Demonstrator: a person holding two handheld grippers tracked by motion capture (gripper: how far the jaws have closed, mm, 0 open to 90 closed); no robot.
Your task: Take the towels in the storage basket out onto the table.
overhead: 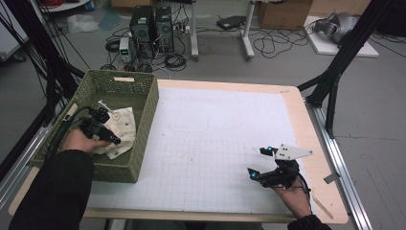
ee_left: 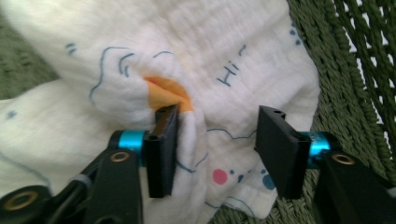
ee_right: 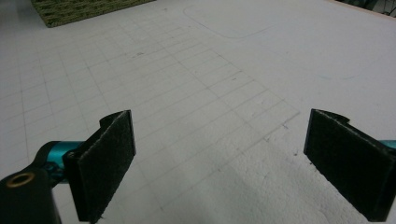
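A white cloth [overhead: 123, 125] printed with blue drawings, an orange patch and the word "Hi" lies crumpled in the green woven basket [overhead: 148, 110] at the table's left. My left gripper [overhead: 111, 127] is down inside the basket, over the cloth. In the left gripper view its jaws [ee_left: 219, 114] stand apart with a fold of the cloth [ee_left: 140, 46] between them; the left jaw touches the fold and the right jaw is clear of it. My right gripper [overhead: 256, 161] rests low over the white gridded mat [overhead: 215, 129] at the front right, open [ee_right: 219, 116] with nothing between its jaws.
The mat [ee_right: 187, 70] covers most of the wooden table [overhead: 318, 172]. The basket's wall [ee_left: 355, 56] rises close to the right of the left gripper. A corner of the basket [ee_right: 79, 9] lies far ahead of the right gripper. Black frame legs [overhead: 335, 72] stand beyond the right edge.
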